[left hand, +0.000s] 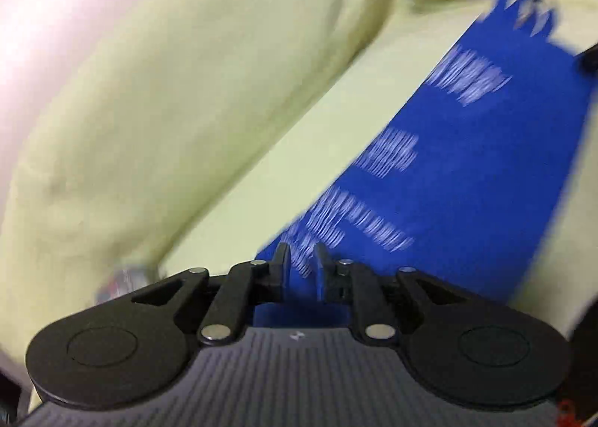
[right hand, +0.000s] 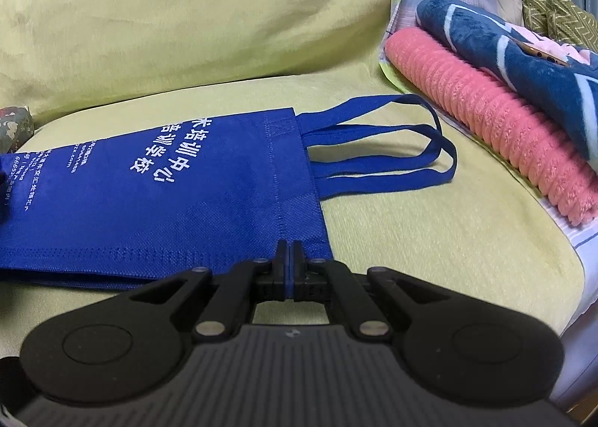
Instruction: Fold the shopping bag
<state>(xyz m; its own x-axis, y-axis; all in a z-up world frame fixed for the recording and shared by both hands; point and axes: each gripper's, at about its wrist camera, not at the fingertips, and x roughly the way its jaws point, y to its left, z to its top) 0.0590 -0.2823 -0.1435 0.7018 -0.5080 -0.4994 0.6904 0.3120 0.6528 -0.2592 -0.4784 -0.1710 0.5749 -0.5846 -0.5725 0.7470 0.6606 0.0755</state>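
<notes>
The royal-blue non-woven fabric shopping bag with white printed lettering (right hand: 160,195) lies flat on a pale yellow-green cushioned seat (right hand: 411,240), its two blue strap handles (right hand: 403,143) trailing toward 3 o'clock, near a coral-pink ribbed knitted roll (right hand: 497,135) and a dark teal plush blanket (right hand: 523,64) stacked at 2 o'clock. The right gripper (right hand: 290,246) has its jaws pressed together on the bag's near corner beside the mouth hem — a thin blue edge shows pinched between them. In the left wrist view, heavily smeared by motion blur, the left gripper (left hand: 302,255) sits at the bag's opposite end with blue cloth between its fingers; a gap shows between the jaws, and I cannot tell whether they grip the fabric or merely straddle it. Judging from this, the step in hand is taking hold of both near corners for the first fold — the bag looks unfolded so far. The next move calls for lifting both corners evenly and carrying the near edge toward 12 o'clock, keeping the panel taut so it does not wrinkle or slip.
</notes>
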